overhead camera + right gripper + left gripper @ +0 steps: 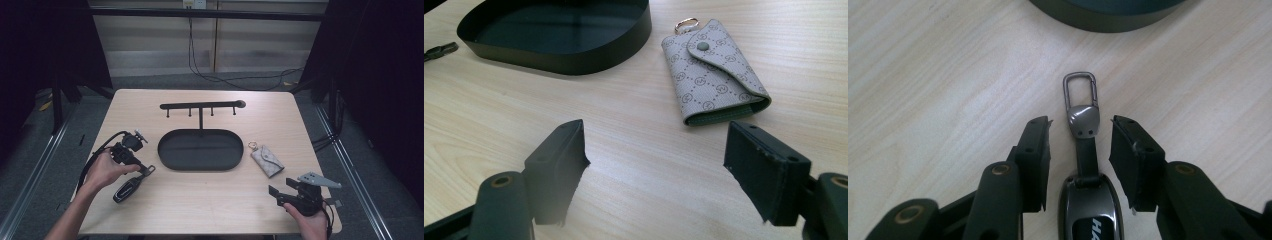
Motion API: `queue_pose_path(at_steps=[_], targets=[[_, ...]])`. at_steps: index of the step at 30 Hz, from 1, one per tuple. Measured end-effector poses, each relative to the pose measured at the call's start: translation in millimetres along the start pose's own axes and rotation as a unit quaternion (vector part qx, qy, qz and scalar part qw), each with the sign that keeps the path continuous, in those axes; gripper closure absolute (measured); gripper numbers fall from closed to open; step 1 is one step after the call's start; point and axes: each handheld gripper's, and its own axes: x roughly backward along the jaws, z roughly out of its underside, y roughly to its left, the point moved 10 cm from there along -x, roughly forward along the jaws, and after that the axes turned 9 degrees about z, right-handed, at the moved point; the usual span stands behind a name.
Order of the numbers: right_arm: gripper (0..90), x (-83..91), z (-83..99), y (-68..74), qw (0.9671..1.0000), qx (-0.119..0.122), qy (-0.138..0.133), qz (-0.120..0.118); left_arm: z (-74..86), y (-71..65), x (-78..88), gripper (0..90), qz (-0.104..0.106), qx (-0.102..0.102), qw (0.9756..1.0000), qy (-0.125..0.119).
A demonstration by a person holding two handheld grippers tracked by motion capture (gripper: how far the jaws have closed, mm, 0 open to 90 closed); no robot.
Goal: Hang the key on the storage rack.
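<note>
wood table: left gripper jaws parted astride key fob; right gripper wide, near pouch.

Black car key fob is lying flat at the table's left front, its strap and metal clip pointing toward the tray; patterned grey key pouch, flap snapped shut, is lying flat just right of the tray
</note>
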Motion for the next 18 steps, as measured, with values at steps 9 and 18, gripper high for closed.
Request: queue_pose_path(at_steps=[9,18], targets=[[24.5,-0.4,0.2,-0.3,1.0000,-0.001,0.001,-0.001,-1.1,3.0,-15.2,57.6,0.001,-0.001,0.9996,0.028],[24.5,-0.9,0.5,-0.2,1.0000,-0.004,0.002,-0.003,-1.5,4.7,-25.7,59.8,-0.001,-0.007,0.9990,0.043]])
